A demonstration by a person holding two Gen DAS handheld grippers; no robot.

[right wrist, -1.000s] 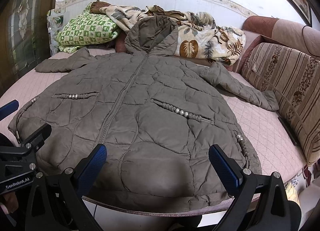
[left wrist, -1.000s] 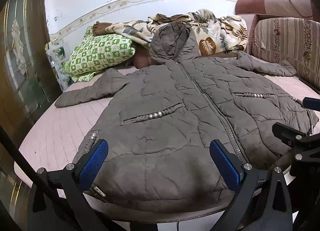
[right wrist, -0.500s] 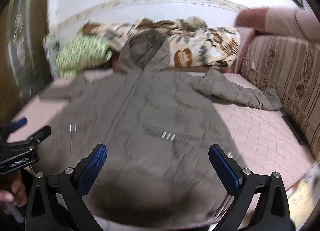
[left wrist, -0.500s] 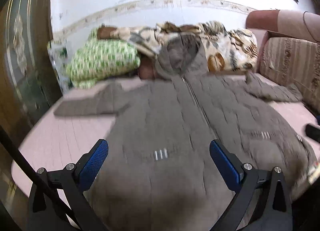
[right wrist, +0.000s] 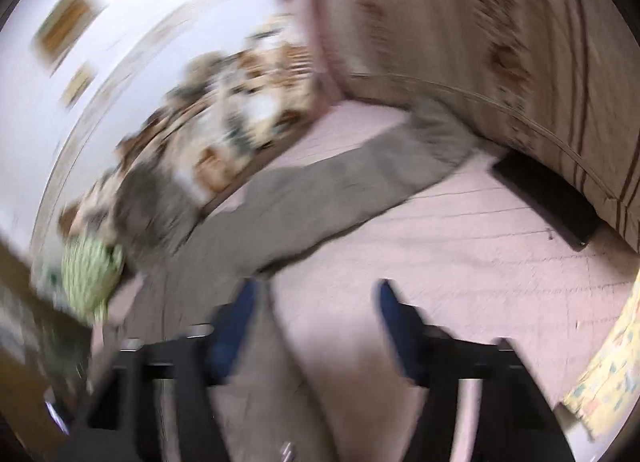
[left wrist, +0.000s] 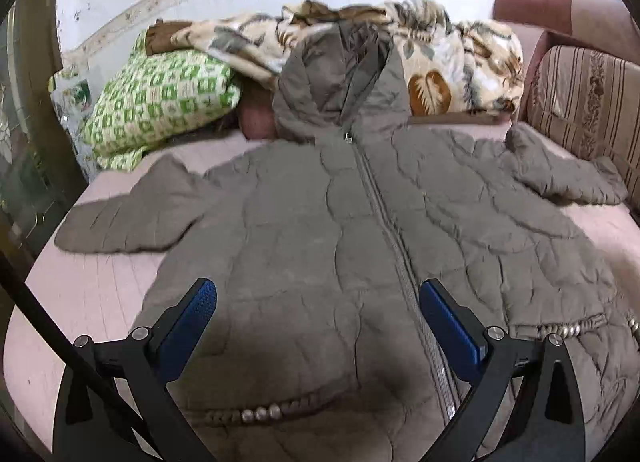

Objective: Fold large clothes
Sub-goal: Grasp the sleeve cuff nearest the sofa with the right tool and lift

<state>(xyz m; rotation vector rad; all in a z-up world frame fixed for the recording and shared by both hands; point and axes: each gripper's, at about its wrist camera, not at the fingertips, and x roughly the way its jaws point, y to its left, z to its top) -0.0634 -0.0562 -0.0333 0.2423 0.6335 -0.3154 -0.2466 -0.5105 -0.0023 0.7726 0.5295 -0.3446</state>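
Observation:
A large grey-brown quilted hooded jacket (left wrist: 340, 230) lies front-up and zipped on a pink quilted bed (left wrist: 92, 290), both sleeves spread out. My left gripper (left wrist: 318, 310) is open and empty, above the jacket's chest just left of the zipper. The right wrist view is blurred by motion. My right gripper (right wrist: 314, 306) is open and empty over the jacket's right edge, with the right sleeve (right wrist: 360, 178) stretching ahead of it toward the sofa back.
A green checked pillow (left wrist: 160, 102) and a leaf-print blanket (left wrist: 452, 58) lie at the bed's head. A striped cushion (left wrist: 580, 102) lines the right side. A dark flat object (right wrist: 548, 194) lies beside that cushion.
Both grippers moved forward over the jacket. The left one now sits above the chest. The right one swung right and rolled, now facing the right sleeve.

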